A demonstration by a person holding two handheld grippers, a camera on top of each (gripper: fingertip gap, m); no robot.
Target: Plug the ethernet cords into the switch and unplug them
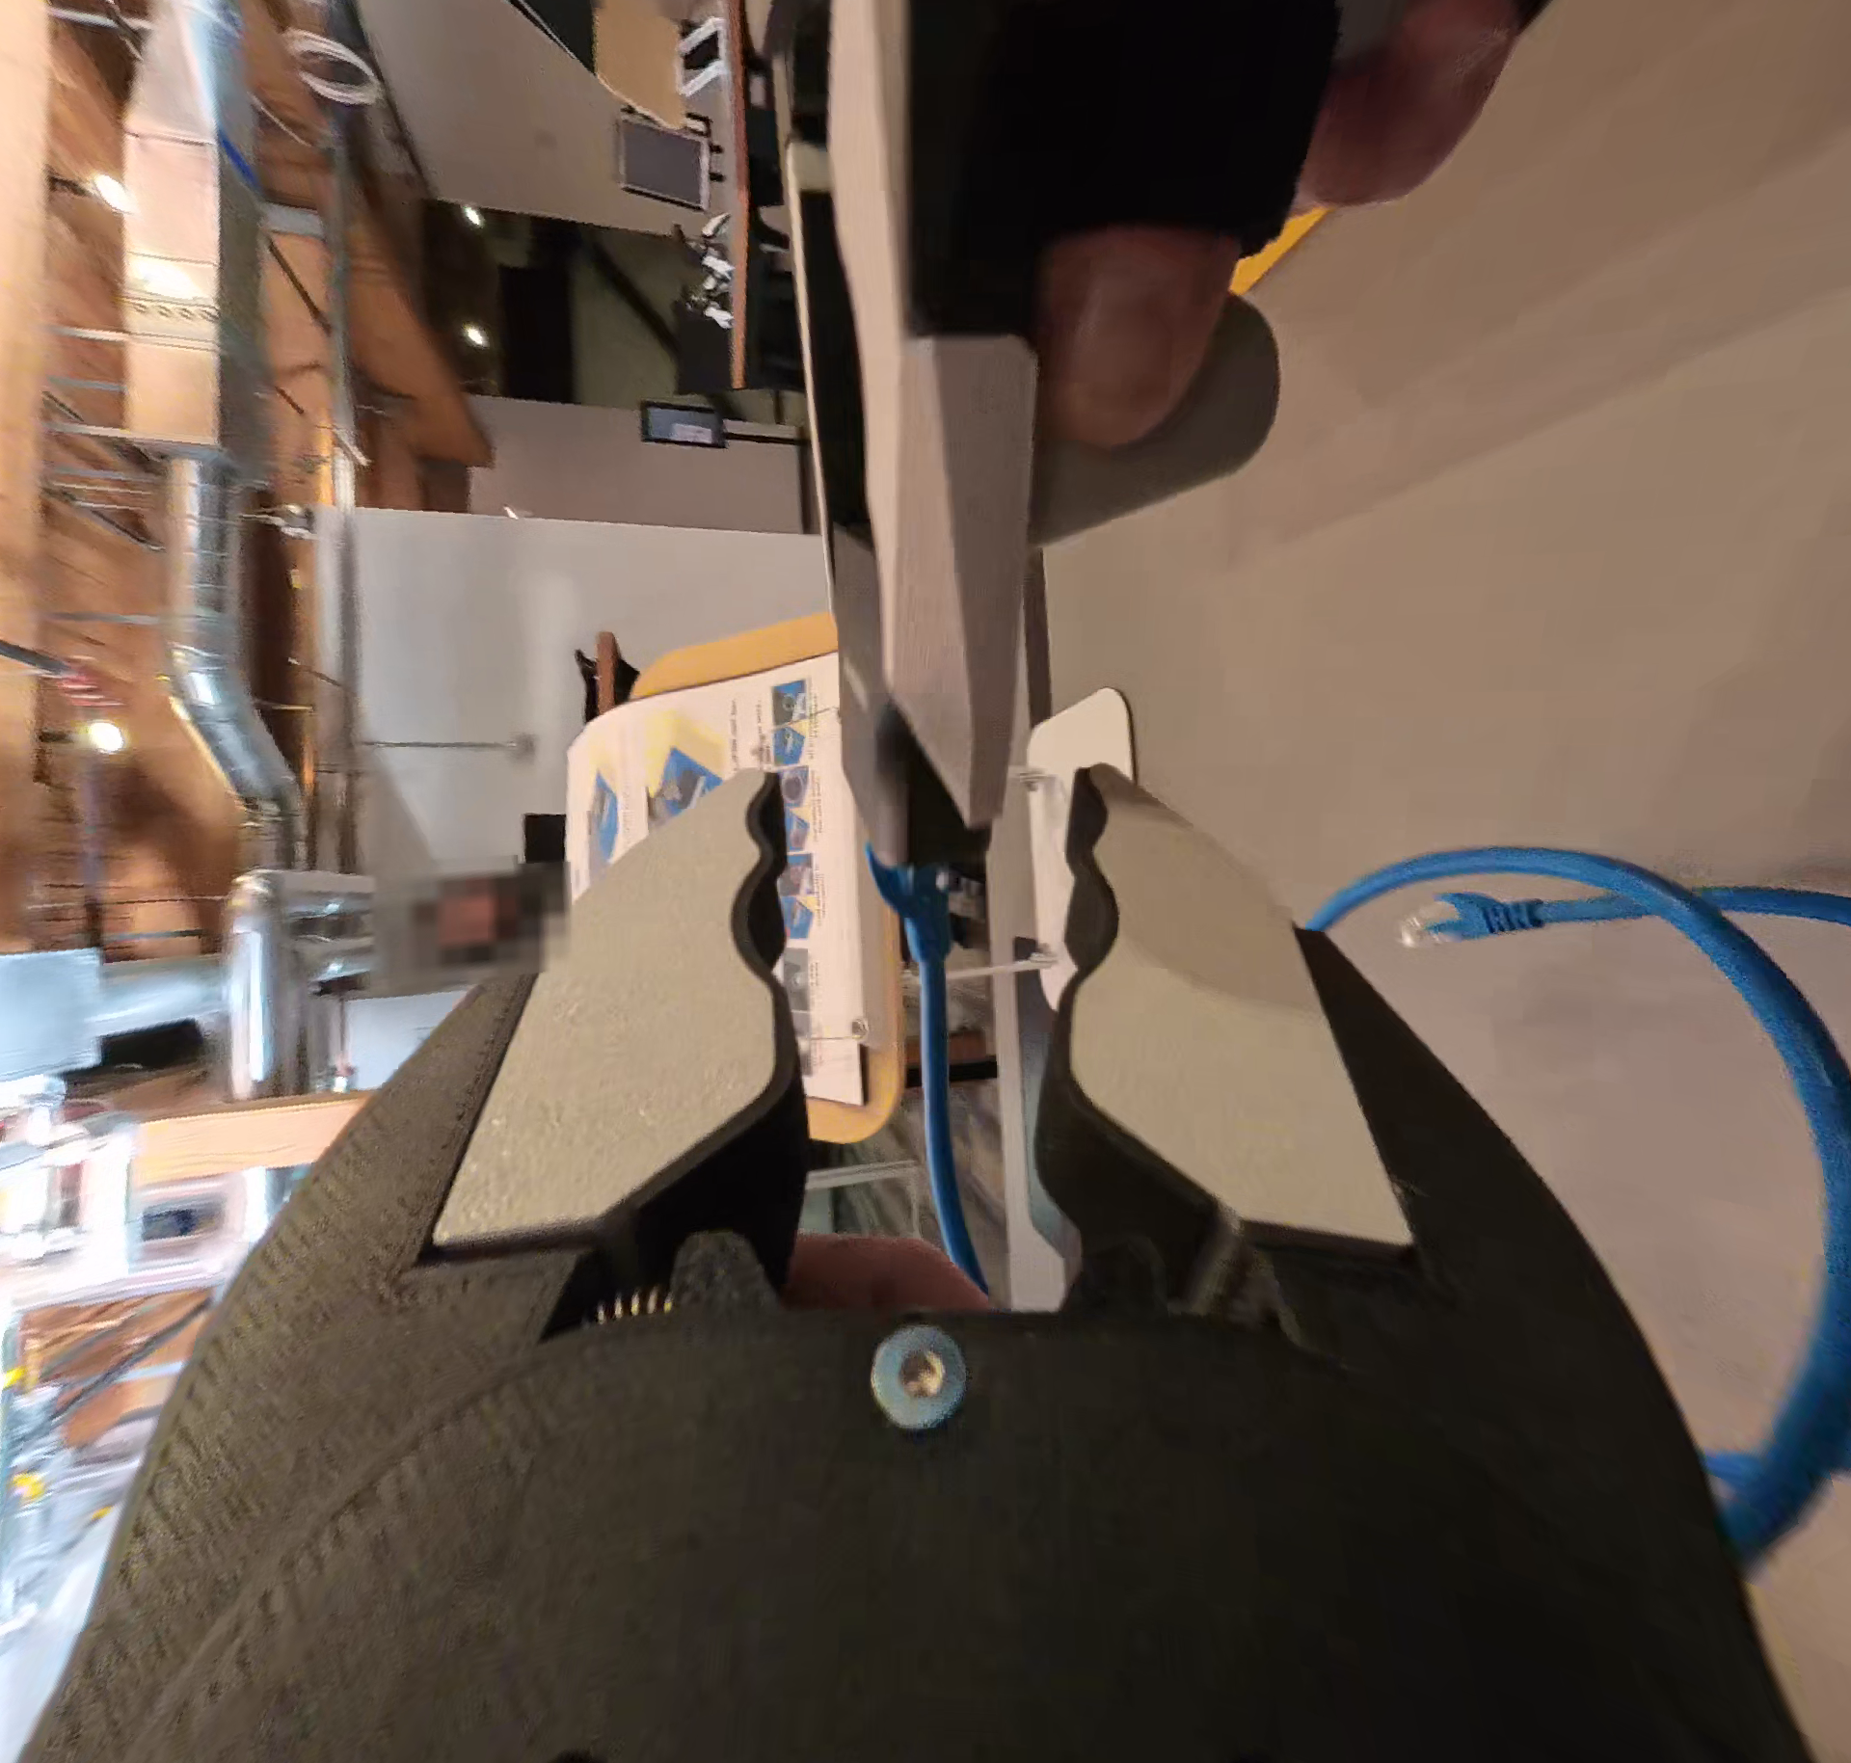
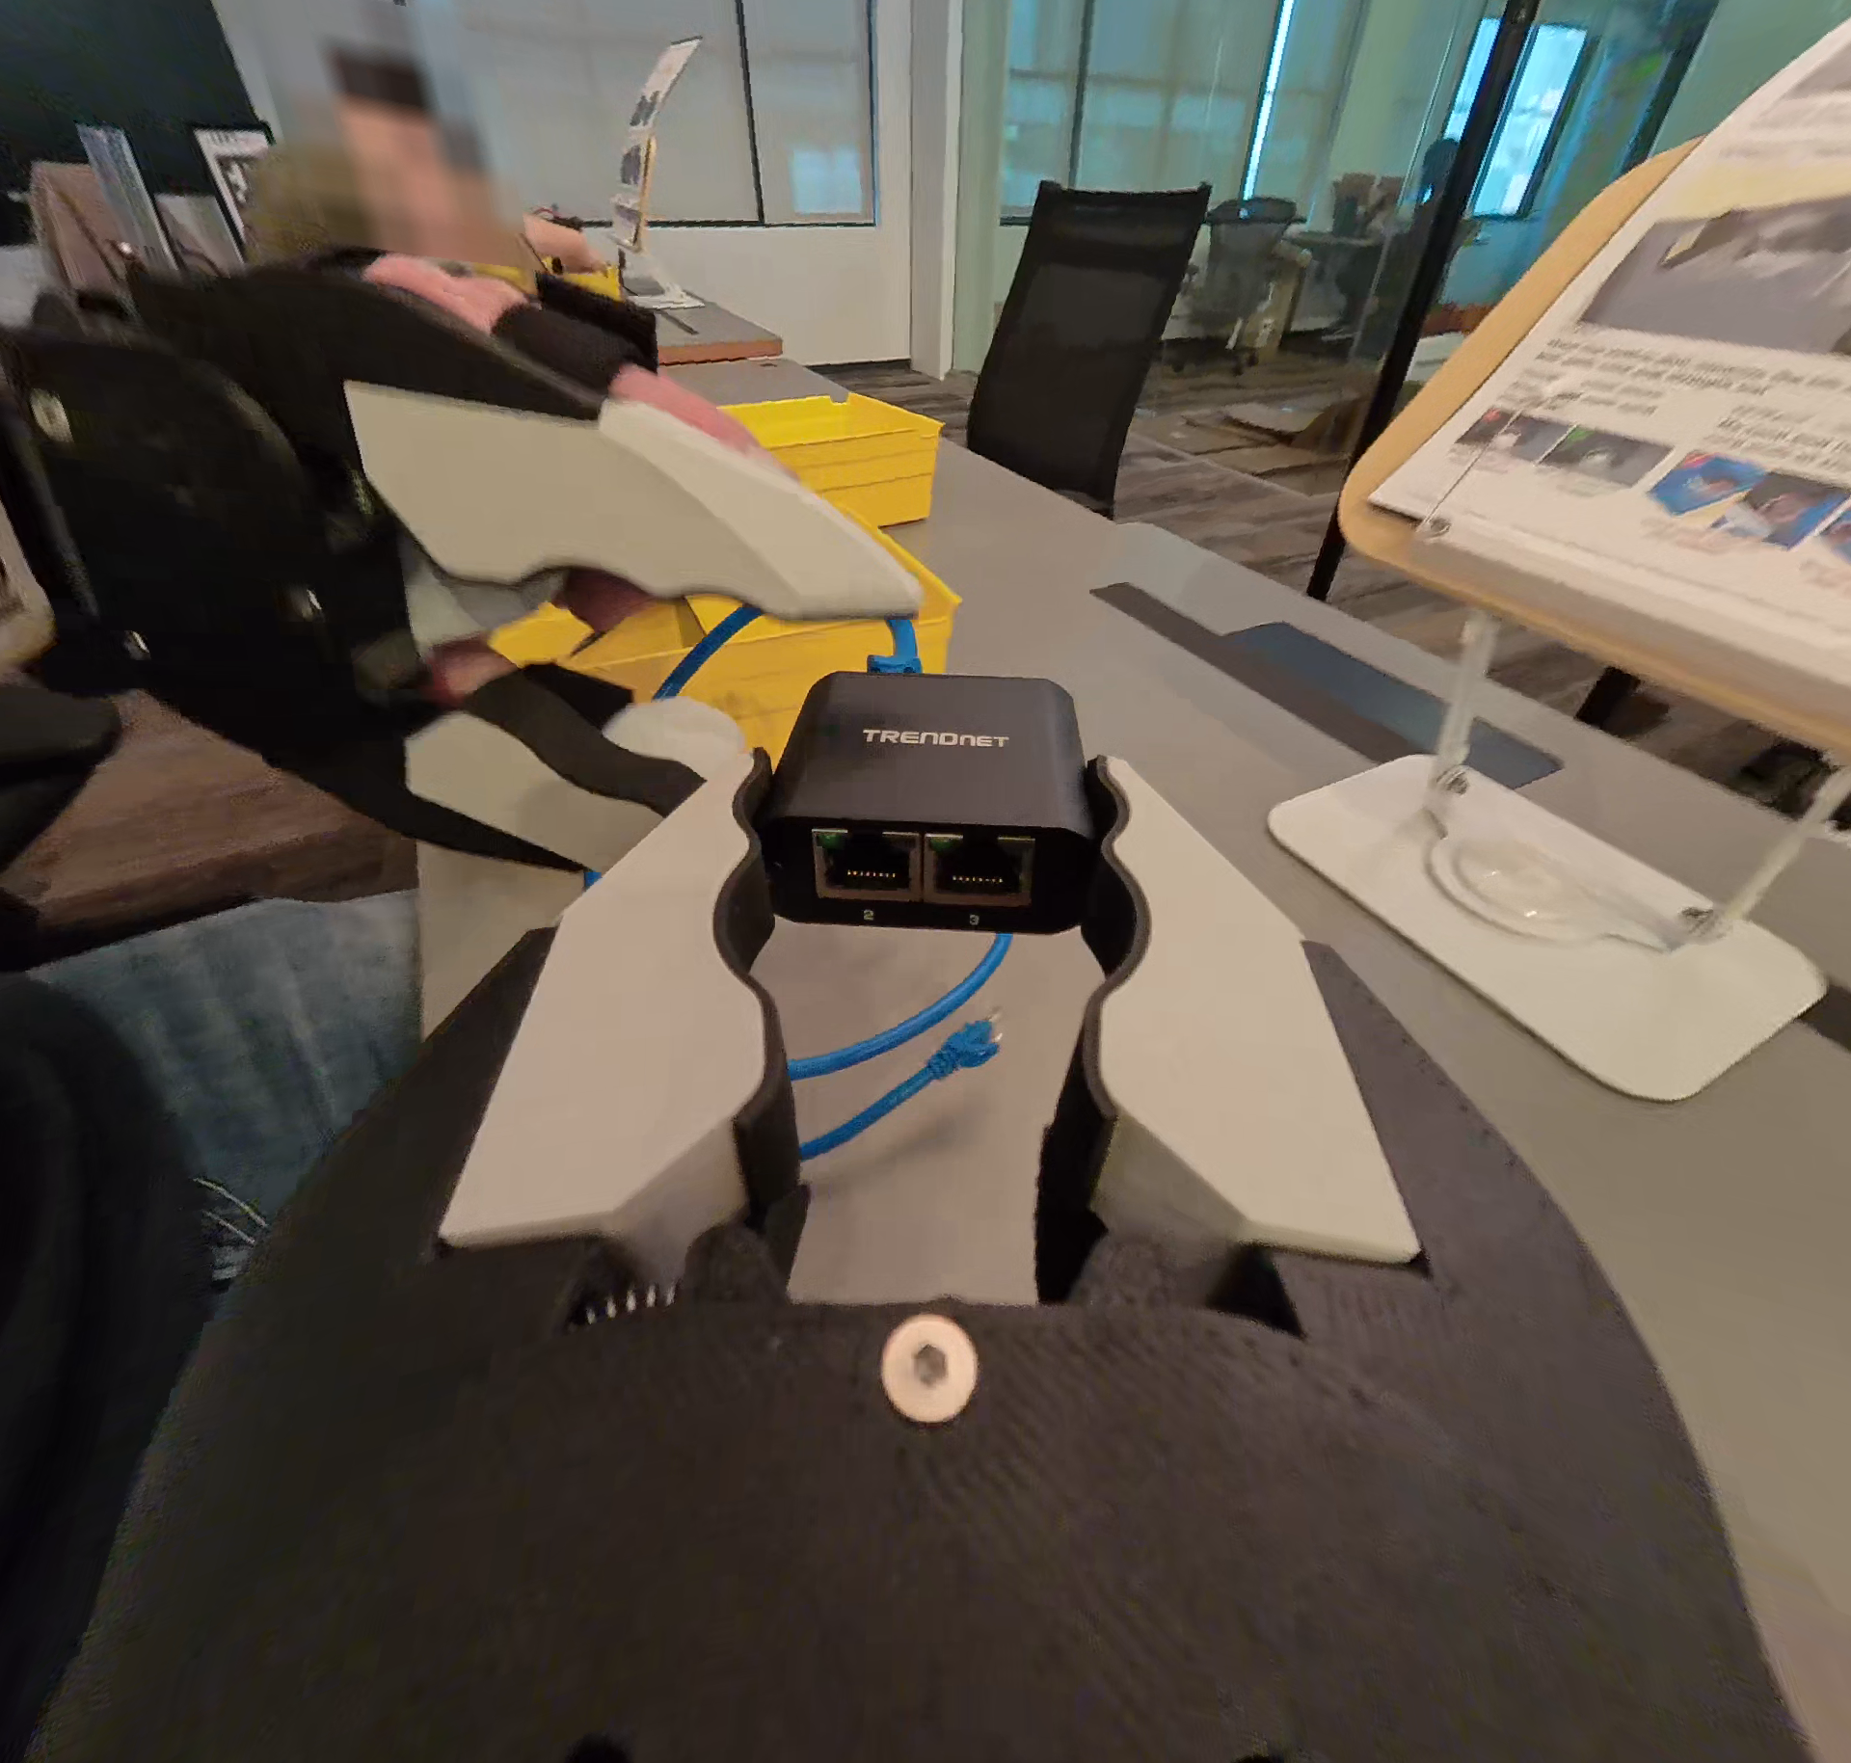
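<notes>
My right gripper [image 2: 927, 784] is shut on the black switch [image 2: 927, 794] and holds it above the grey table [image 2: 1563, 1244]. Two empty ports [image 2: 921, 869] face the camera. A blue ethernet cord [image 2: 891, 648] is plugged into the switch's far end. It also shows in the left wrist view [image 1: 919, 904]. A second blue cord lies on the table with its plug [image 2: 967, 1049] loose, and this plug also shows in the left wrist view [image 1: 1442, 919]. My left gripper [image 1: 927, 794] is open and empty, just short of the plugged cord. It shows at the left in the right wrist view [image 2: 801, 673].
Yellow bins [image 2: 861, 453] stand on the table behind the switch. A sign holder with a white base [image 2: 1543, 914] and a printed sheet [image 2: 1653, 363] stands at the right. A black chair [image 2: 1082, 333] is past the table's far edge. Only a small space, under 4 cm, lies between the two pairs of fingers.
</notes>
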